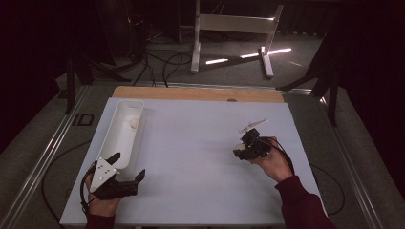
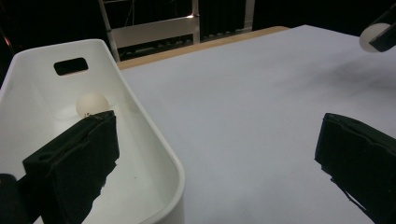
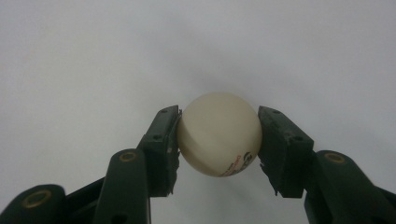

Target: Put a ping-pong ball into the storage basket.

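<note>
A cream ping-pong ball [image 3: 218, 133] with small printed marks is pinched between the two jaws of my right gripper [image 3: 218, 140], just above the white table. From above, that gripper [image 1: 243, 151] sits right of the table's middle, and the ball shows pale at its tip [image 1: 244, 147]. My left gripper [image 1: 128, 168] rests at the front left, jaws spread wide with nothing between them. Its left jaw hangs over the near end of a long white bin [image 1: 111, 134]. A second ball [image 2: 92, 104] lies inside the bin near its far end [image 1: 133, 122].
The white tabletop [image 1: 191, 157] has a wooden strip [image 1: 191, 93] along its far edge. Beyond the table, a white metal frame [image 1: 234, 28] and cables [image 1: 157, 62] sit on the dark floor. The bin has a handle cut-out [image 2: 70, 66] in its far wall.
</note>
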Motion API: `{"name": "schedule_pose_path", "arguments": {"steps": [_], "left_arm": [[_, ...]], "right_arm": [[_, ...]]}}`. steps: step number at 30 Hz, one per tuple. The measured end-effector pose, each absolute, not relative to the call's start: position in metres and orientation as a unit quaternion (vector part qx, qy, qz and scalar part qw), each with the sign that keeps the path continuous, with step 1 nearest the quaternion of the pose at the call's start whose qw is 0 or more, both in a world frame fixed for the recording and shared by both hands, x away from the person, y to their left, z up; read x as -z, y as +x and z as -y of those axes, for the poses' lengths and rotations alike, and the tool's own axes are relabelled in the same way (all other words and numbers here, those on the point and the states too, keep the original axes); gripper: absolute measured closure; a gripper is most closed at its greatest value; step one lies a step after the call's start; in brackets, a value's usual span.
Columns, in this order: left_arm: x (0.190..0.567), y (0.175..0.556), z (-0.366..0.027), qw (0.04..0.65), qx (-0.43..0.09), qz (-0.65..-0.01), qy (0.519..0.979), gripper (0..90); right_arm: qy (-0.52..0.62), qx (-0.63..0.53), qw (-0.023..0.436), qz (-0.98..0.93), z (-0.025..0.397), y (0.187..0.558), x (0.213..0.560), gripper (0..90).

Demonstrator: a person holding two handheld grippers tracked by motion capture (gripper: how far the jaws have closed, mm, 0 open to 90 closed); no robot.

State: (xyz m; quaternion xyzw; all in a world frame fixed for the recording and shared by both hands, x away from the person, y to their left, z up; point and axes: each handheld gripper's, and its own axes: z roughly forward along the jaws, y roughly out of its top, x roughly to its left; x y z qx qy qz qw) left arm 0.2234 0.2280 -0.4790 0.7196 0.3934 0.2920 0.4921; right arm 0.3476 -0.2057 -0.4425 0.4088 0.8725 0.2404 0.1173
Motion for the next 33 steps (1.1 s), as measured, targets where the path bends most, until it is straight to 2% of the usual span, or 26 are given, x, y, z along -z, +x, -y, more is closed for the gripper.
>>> {"name": "schedule_pose_path", "arguments": {"steps": [33], "left_arm": [[0.479,0.223,-0.229,0.493,-0.292,-0.394,0.718,0.2]], "right_arm": [[0.388,-0.256,0.128,-0.876,0.182,0.355,0.421,50.2]]}}
